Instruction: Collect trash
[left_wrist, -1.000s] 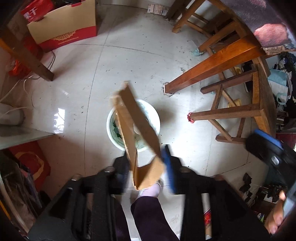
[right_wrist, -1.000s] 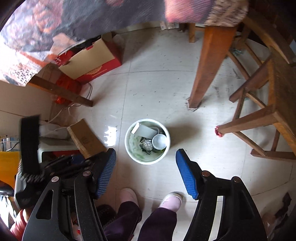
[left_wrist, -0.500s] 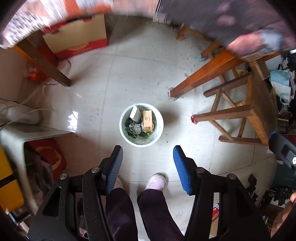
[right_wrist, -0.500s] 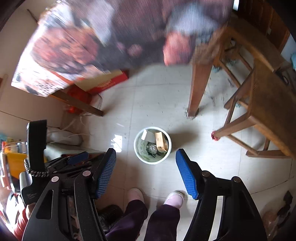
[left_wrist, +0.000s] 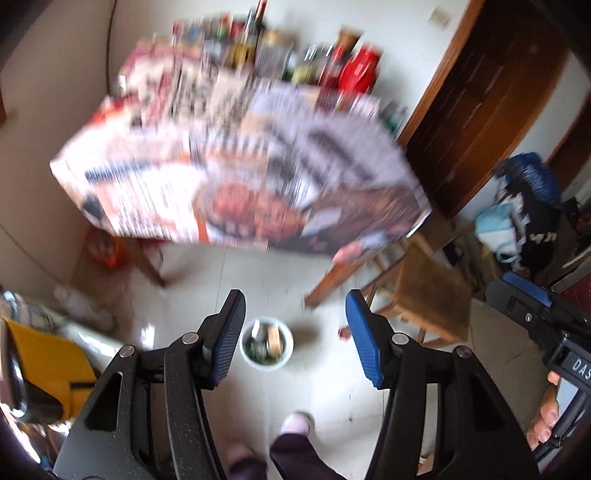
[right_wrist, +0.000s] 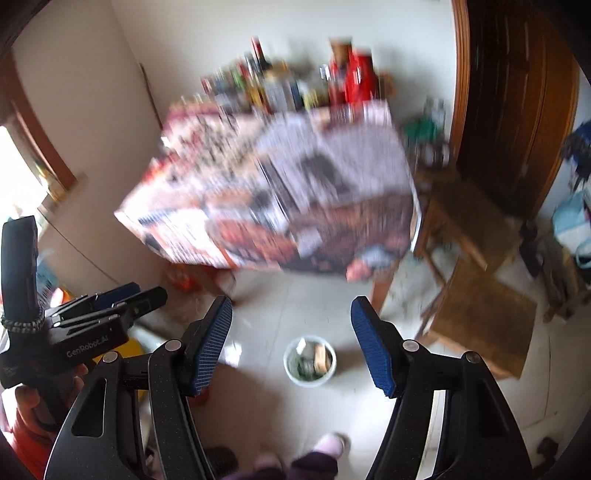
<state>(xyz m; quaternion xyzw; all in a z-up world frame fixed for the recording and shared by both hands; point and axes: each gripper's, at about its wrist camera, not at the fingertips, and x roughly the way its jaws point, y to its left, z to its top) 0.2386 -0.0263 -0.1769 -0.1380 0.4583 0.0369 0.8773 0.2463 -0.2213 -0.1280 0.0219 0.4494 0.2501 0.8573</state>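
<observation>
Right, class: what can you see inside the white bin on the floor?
The white bin holds a brown cardboard box standing beside a pale piece of packaging, with crumpled scraps below them. Whatever lies underneath that, at the bottom, is covered.

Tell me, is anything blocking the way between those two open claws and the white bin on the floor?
Nothing visible. The white bin stands on bare floor, below and between the fingers of the empty left gripper and right gripper. The covered table lies farther back.

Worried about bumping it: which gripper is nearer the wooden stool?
Right. The right gripper hangs above and left of the wooden stool; the left gripper is farther left again.
</observation>
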